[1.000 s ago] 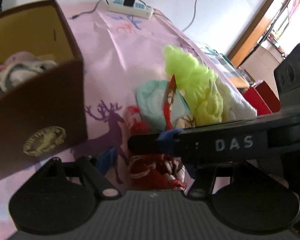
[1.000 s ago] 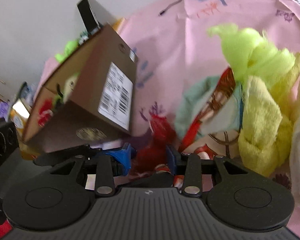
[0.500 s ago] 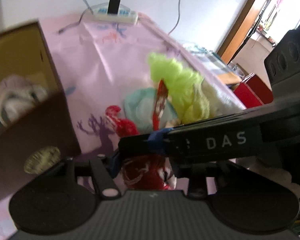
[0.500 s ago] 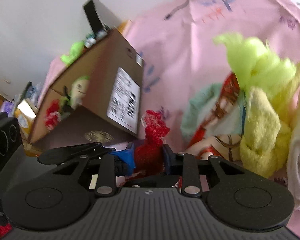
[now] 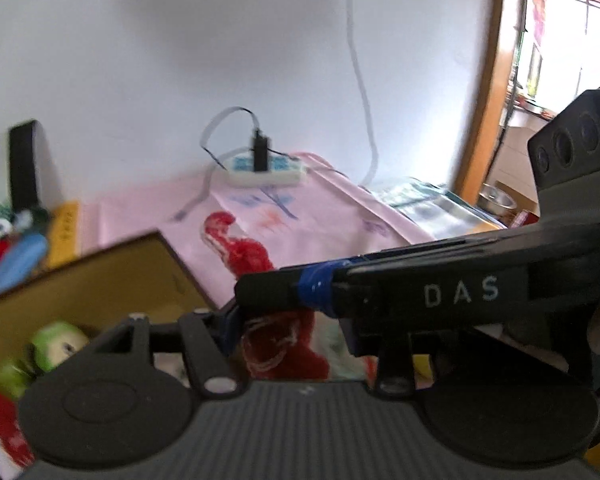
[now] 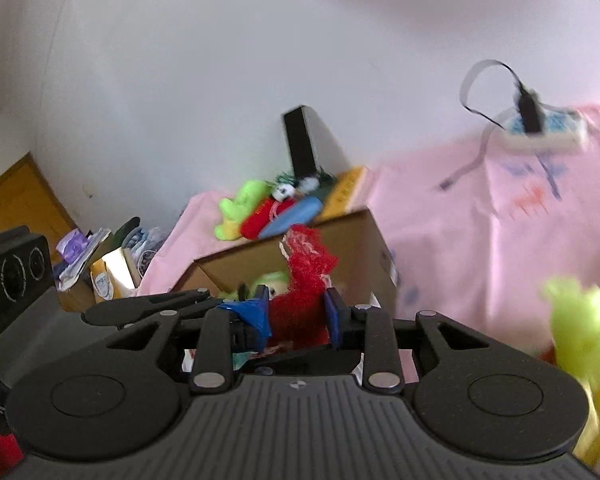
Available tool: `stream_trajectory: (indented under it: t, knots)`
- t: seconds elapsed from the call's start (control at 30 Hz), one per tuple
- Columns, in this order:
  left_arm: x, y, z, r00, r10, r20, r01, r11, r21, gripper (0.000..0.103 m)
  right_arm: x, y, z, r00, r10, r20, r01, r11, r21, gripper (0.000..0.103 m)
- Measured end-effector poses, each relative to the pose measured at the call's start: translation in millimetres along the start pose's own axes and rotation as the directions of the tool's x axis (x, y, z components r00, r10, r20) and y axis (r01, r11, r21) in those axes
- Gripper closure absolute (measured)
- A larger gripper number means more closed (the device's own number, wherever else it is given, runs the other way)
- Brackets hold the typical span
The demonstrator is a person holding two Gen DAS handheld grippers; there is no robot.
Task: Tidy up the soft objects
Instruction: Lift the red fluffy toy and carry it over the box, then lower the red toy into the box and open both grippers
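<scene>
Only right view shows fingers [image 6: 332,314] pinching red toy [image 6: 300,300], box [image 6: 364,240] behind

The red toy [image 6: 300,280] is fuzzy knitted yarn; the box [image 6: 364,240] is matt brown cardboard; the counter [image 6: 480,240] wears smooth pink cloth; the tongs' housings are ribbed matt plastic.

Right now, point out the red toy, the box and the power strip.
red toy [image 6: 300,304]: right wrist view, its fuzzy middle.
box [image 6: 352,248]: right wrist view, its outer side wall.
power strip [image 5: 266,172]: left wrist view, its white casing.
</scene>
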State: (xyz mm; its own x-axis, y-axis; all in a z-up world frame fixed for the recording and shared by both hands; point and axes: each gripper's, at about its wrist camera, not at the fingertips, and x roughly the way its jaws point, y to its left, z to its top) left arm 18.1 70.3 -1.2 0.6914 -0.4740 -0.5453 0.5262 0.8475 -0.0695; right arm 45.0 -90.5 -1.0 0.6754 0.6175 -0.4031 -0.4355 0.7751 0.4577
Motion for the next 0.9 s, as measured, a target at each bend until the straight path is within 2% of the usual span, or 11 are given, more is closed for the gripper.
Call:
stream_trajectory:
  t: [0.17,0.33,0.53,0.63,0.77,0.83,0.9]
  knots:
    - [10,44,14,0.998,0.061,-0.020,-0.061,0.997,-0.042,0.066,47,8,28,0.998,0.018,-0.057,-0.020,0.999,-0.044,0.092]
    - [38,94,21,0.989,0.095,-0.116,-0.105,0.991,-0.079,0.066,102,6,49,0.987,-0.003,-0.160,0.001,1.000,-0.017,0.092]
    - [72,136,12,0.963,0.133,-0.234,-0.166,0.978,-0.124,0.066,163,4,54,0.944,-0.070,-0.321,0.058,0.997,-0.045,0.092]
    - [84,147,6,0.949,0.128,-0.288,-0.176,0.973,-0.146,0.066,182,-4,49,0.922,-0.079,-0.380,0.081,0.997,-0.013,0.092]
    - [89,152,1,0.940,0.145,-0.309,-0.195,0.971,-0.139,0.065,192,-3,46,0.913,-0.080,-0.400,0.088,0.996,0.001,0.090]
    - [91,157,-2,0.936,0.140,-0.323,-0.198,0.968,-0.152,0.062,194,-3,45,0.915,-0.079,-0.396,0.091,0.996,0.012,0.089]
    - [92,160,-4,0.932,0.144,-0.333,-0.206,0.965,-0.161,0.050,192,-4,45,0.918,-0.077,-0.389,0.093,0.995,0.024,0.088]
